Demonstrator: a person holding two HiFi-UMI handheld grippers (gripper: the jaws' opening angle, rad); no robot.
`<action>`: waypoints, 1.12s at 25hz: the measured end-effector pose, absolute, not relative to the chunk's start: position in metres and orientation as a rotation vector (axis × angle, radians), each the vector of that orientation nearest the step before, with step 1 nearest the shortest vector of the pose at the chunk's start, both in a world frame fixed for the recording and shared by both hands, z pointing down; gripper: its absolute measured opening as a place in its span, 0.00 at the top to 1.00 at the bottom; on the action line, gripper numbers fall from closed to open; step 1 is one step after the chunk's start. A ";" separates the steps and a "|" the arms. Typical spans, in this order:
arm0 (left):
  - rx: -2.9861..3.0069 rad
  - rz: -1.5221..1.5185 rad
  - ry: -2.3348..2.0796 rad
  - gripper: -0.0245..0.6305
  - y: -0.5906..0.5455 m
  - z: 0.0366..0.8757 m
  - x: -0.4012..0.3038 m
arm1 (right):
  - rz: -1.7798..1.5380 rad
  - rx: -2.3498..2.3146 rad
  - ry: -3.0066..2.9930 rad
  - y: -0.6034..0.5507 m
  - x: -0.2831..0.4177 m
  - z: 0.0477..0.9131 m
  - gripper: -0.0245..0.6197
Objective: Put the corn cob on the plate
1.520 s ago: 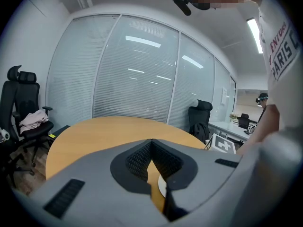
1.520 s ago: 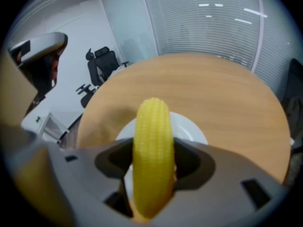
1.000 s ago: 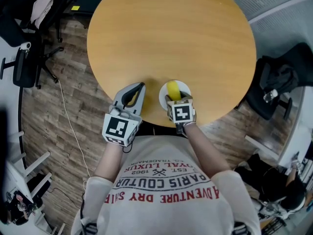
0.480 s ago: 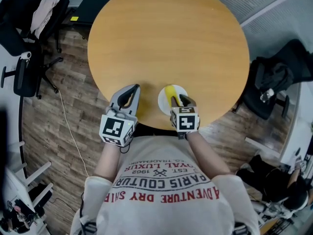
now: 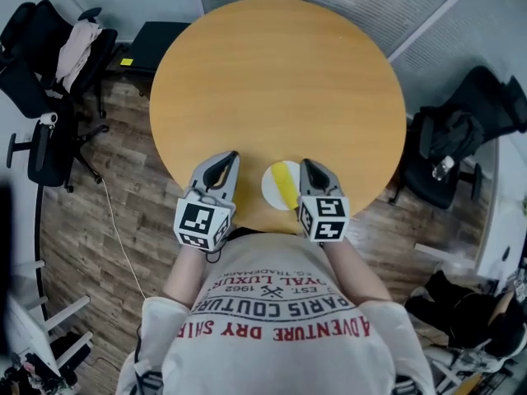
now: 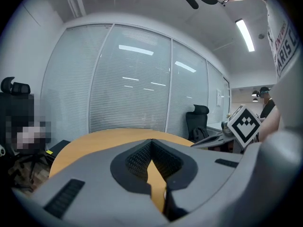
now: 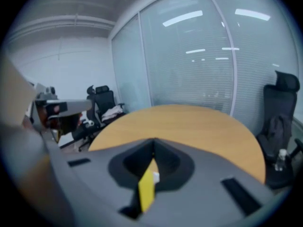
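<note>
A yellow corn cob [image 5: 286, 183] lies on a small white plate [image 5: 269, 189] near the front edge of the round wooden table [image 5: 280, 81]. My right gripper [image 5: 306, 164] hovers just right of the plate, raised off it. Its jaws are closing to shut with nothing between them. In the right gripper view the corn cob [image 7: 147, 193] and a sliver of the plate [image 7: 155, 177] show below, through the hollow of the right gripper [image 7: 154, 141]. My left gripper [image 5: 229, 156] hangs left of the plate, shut and empty. In its own view the left gripper [image 6: 151, 142] has its tips touching.
Black office chairs stand on the wood floor at the left [image 5: 41, 64] and the right [image 5: 461, 138]. A dark case [image 5: 152, 35] lies behind the table's left side. Glass walls with blinds close off the room.
The right gripper stood over the plate with open jaws around the corn. It has since risen, drawn back to the plate's right and shut empty. The corn stays on the plate. The left gripper rose a little.
</note>
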State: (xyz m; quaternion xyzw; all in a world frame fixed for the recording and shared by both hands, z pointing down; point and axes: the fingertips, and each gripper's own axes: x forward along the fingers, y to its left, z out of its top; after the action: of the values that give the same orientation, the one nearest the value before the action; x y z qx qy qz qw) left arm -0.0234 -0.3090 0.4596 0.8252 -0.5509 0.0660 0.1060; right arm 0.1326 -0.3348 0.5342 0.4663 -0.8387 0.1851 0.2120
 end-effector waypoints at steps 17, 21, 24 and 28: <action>2.572 0.140 -1.647 0.91 -0.327 0.400 0.001 | 0.259 1.452 -2.589 -0.360 0.154 0.422 0.92; 2.586 0.135 -1.649 0.91 -0.328 0.394 0.005 | 0.213 1.432 -2.609 -0.358 0.154 0.418 0.92; 2.592 0.138 -1.651 0.91 -0.329 0.392 0.006 | 0.204 1.417 -2.622 -0.358 0.153 0.416 0.92; 2.598 0.136 -1.656 0.91 -0.329 0.389 0.008 | 0.184 1.402 -2.639 -0.356 0.152 0.413 0.92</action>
State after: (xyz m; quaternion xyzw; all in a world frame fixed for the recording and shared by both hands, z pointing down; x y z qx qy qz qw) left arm 0.0077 -0.3292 0.3886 0.8421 -0.5368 0.0440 0.0289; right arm 0.1519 -0.3557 0.4133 0.4669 -0.8791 0.0614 0.0736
